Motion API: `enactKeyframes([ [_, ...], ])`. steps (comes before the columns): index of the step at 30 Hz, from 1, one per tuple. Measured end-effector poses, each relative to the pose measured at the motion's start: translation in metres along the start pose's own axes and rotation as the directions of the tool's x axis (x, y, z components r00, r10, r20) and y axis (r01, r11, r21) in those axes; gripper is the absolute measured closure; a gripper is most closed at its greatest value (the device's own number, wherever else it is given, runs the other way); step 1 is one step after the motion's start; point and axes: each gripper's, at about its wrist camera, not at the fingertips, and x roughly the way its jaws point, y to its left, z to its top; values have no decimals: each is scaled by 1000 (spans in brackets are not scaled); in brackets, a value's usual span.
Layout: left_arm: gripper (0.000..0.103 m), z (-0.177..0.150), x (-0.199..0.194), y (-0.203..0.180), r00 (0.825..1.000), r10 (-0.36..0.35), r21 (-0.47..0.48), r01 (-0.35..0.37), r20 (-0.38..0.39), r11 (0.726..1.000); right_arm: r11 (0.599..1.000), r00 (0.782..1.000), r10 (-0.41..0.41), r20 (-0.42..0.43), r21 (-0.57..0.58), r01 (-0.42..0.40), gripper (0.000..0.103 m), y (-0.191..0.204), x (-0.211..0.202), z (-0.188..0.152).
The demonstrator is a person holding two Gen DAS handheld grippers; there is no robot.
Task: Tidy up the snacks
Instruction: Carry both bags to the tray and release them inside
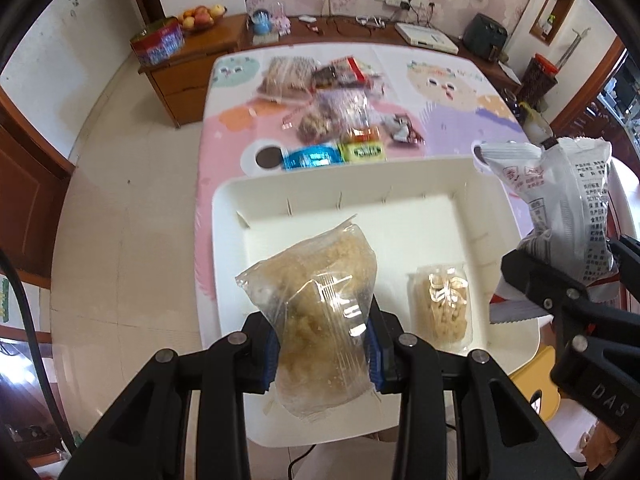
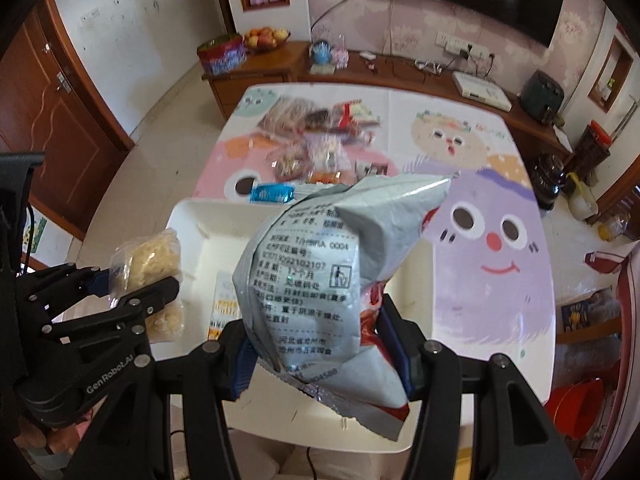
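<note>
My left gripper (image 1: 322, 354) is shut on a clear bag of beige crumbly snack (image 1: 316, 316), held above the near part of a white tray (image 1: 280, 188). Its blue pads press the bag's two sides. A second clear pack of beige snack (image 1: 440, 306) lies inside the tray at the right. My right gripper (image 2: 322, 350) is shut on a large silver foil bag with printed text (image 2: 316, 276), hanging over the tray's right side. In the right wrist view the left gripper (image 2: 132, 284) with its beige bag (image 2: 150, 264) shows at the left.
Loose snack packs lie in a heap (image 1: 332, 100) on the cartoon-print tablecloth (image 1: 452, 120) beyond the tray, with a blue packet (image 1: 310, 158) and a green one (image 1: 364, 152) nearest its far rim. A wooden sideboard (image 1: 192, 64) stands behind the table.
</note>
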Motion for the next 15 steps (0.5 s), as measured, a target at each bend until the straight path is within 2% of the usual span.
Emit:
enactKeyframes([
  [15,68,-3,14,-2,999,2,1,-2,-51,1000,1000,997,5,-73,-7,-6,47,5,17,-11],
])
